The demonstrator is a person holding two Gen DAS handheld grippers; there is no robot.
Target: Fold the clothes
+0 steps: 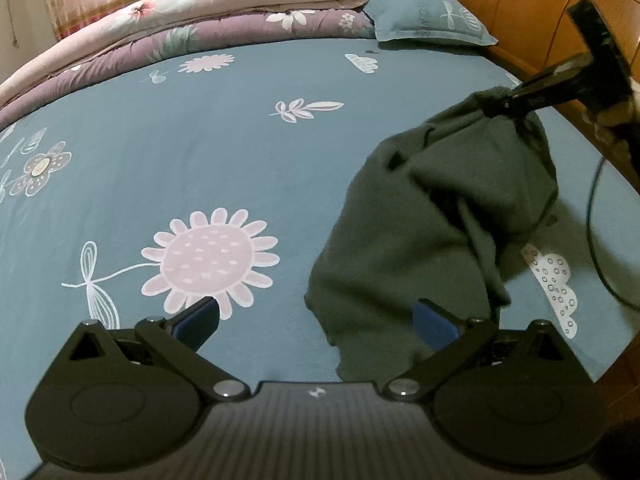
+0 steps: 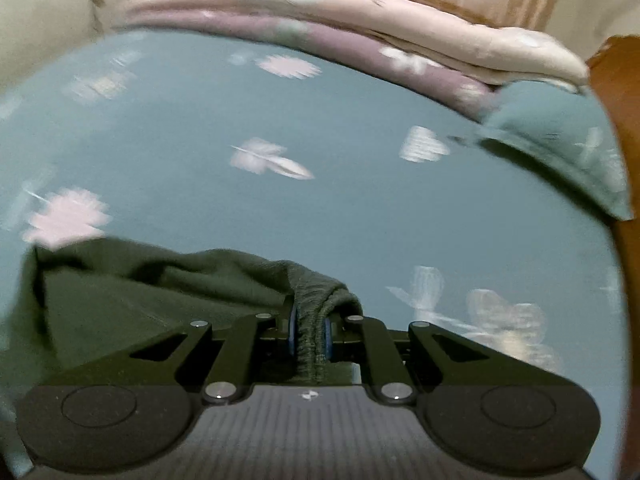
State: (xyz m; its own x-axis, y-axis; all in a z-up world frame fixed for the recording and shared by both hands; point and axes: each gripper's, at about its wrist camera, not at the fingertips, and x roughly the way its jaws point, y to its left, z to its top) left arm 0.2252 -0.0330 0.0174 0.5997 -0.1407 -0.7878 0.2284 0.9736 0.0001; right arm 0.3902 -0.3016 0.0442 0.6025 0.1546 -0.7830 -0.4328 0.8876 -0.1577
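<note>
A dark green garment (image 1: 420,232) hangs in a crumpled drape over the blue flowered bedsheet (image 1: 200,140), lifted at its top corner. My right gripper (image 1: 496,110) pinches that corner from the upper right of the left wrist view. Seen from the right wrist, the right gripper (image 2: 311,334) is shut on a ribbed hem of the garment (image 2: 120,292), whose cloth trails away to the left. My left gripper (image 1: 316,320) is open just above the sheet, and the garment's lower edge lies between its blue fingers (image 1: 434,326) without being pressed.
Folded pink and purple quilts (image 1: 200,20) lie along the far side of the bed, beside a blue pillow (image 1: 424,16). A wooden headboard (image 1: 520,8) stands at the right. A dark cable (image 1: 592,220) runs down near the bed's right edge.
</note>
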